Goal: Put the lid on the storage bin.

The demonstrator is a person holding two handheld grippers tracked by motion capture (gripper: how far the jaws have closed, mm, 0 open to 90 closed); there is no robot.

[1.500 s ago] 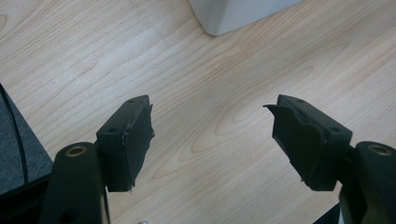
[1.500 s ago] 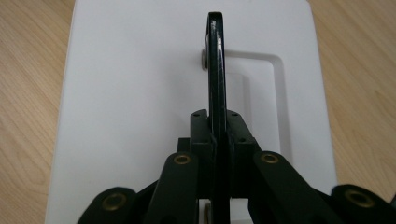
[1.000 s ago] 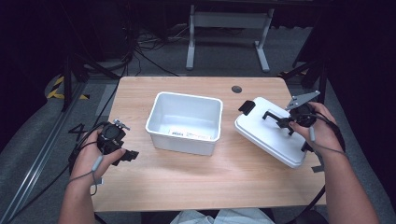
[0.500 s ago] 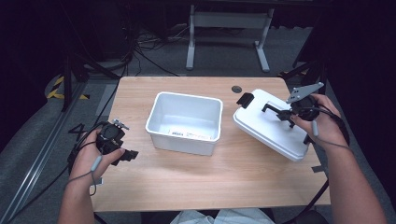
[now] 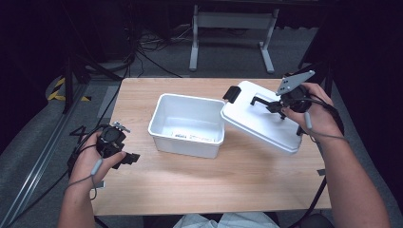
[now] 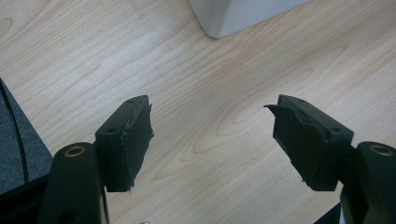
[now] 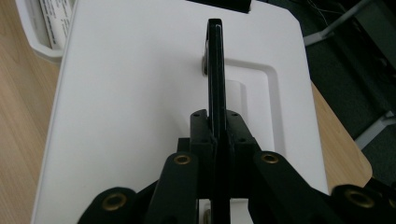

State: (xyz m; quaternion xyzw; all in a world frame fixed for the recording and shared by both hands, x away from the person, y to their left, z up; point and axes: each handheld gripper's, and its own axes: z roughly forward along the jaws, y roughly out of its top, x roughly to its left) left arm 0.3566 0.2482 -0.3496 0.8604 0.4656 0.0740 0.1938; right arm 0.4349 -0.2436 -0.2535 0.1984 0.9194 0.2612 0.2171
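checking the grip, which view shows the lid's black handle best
The right gripper view: the black handle stands edge-on, clamped between the right gripper jaws above the white lid. The high view shows the handle small and side-on. The left gripper view looks at the table.

Lab/recording studio setup: bare wooden bench (image 5: 214,180) on grey carpet floor (image 5: 33,142), black curtained surrounds, loose cables (image 5: 142,47) on floor, metal stand legs (image 5: 233,28) behind, yellow/black hazard tape (image 5: 59,88) at left.
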